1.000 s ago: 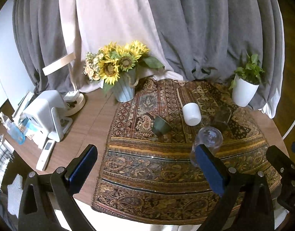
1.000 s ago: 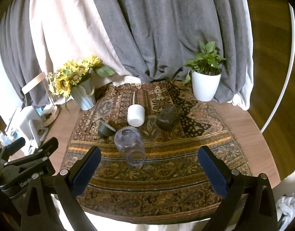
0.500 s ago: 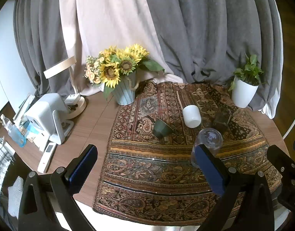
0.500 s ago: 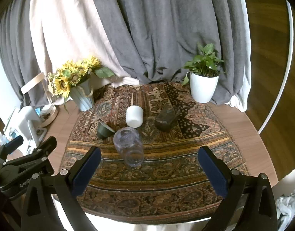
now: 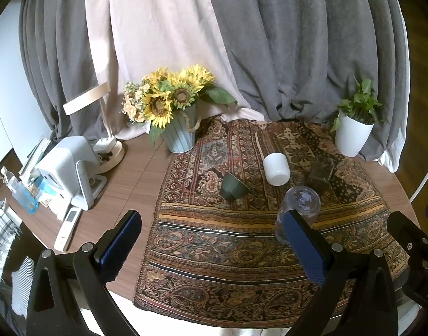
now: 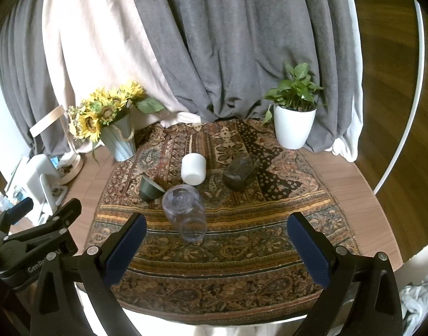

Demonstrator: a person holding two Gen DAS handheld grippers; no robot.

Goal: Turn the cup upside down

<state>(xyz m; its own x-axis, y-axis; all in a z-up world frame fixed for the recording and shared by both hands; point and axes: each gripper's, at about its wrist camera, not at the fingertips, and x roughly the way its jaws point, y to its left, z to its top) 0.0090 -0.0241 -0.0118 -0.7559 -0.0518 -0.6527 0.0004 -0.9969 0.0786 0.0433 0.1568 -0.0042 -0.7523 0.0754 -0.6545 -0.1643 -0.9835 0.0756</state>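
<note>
Several cups stand upside down on the patterned cloth [image 6: 242,240]. A clear plastic cup [image 6: 186,210] is nearest, base up; it also shows in the left wrist view [image 5: 299,204]. Behind it are a white cup [image 6: 193,168], a dark green cup [image 6: 149,187] tilted on its side, and a dark brown glass [image 6: 239,172]. The same white cup [image 5: 276,168], green cup [image 5: 232,186] and brown glass [image 5: 320,172] show in the left wrist view. My left gripper [image 5: 211,240] is open and empty above the table's near edge. My right gripper [image 6: 216,246] is open and empty, short of the clear cup.
A sunflower vase [image 5: 179,137] stands at the back left of the cloth, a white potted plant [image 6: 293,123] at the back right. A white device [image 5: 71,168], a remote [image 5: 67,228] and a lamp base [image 5: 109,154] sit on the wooden table's left side. Curtains hang behind.
Both grippers have pulled back and up slightly, so the table looks a little farther away. The cups have not moved.
</note>
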